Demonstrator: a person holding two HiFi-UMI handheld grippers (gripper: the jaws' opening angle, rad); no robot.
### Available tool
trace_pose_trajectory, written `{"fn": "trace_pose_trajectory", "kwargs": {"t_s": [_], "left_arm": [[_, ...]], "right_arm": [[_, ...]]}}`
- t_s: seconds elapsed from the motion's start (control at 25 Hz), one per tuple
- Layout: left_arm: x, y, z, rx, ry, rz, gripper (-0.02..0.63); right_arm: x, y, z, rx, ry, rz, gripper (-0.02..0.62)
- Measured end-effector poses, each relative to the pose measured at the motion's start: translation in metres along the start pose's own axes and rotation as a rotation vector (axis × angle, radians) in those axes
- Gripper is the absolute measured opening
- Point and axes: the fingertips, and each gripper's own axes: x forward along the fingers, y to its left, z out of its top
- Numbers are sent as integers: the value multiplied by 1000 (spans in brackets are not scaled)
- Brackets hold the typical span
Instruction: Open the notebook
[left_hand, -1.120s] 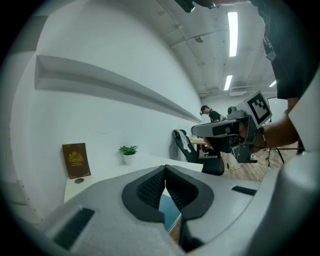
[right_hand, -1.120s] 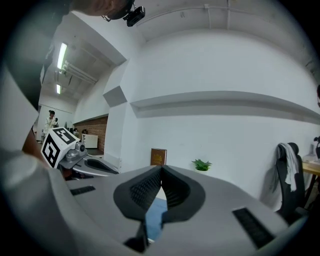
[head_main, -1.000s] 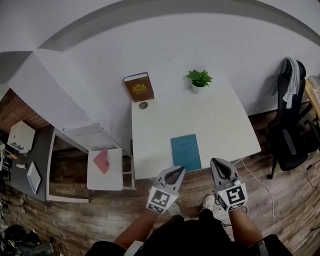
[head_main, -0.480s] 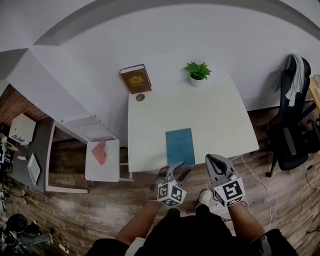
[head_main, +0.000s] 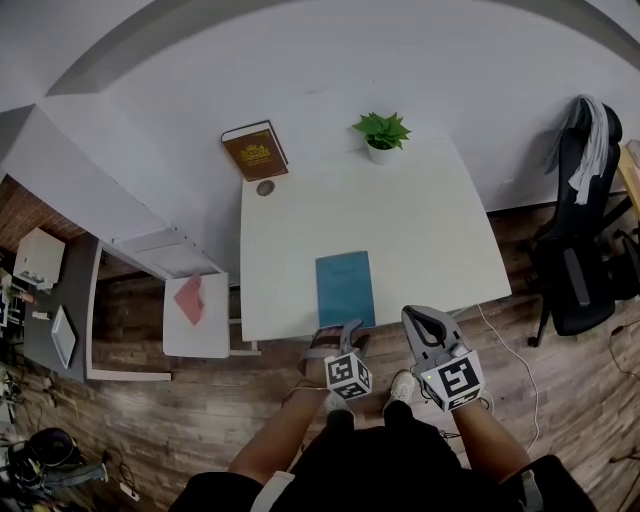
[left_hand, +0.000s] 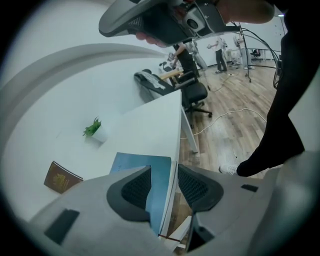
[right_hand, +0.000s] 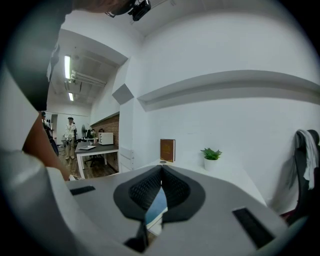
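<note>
the thin teal notebook (head_main: 345, 288) lies closed at the near edge of the white square table (head_main: 420, 220). the left gripper (left_hand: 164, 172), jaws spread, should catch only the cover's edge; the right gripper (right_hand: 161, 169) is pressed together, empty.

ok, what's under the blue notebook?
Only the white table: the blue notebook lies flat at its near edge. Its cover is closed, so the pages inside cannot be seen.

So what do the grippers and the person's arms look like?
Both the left gripper and right gripper are light grey plastic with curved jaws and black textured pads. Each carries a white cube of black square markers. Forearms are unsleeved; clothing is black.
</note>
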Motion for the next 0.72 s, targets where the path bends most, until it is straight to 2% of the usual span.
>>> {"fn": "trace_pose_trajectory", "kwargs": {"t_s": [0.36,0.72], "left_arm": [[37,-8,-9,14,81,-47,114],[39,-14,-9,-17,86,-135,64]], "right_arm": [[-6,-17,-15,-5,24,24,3],[-16,-44,-19,11,23,-6,3]]}}
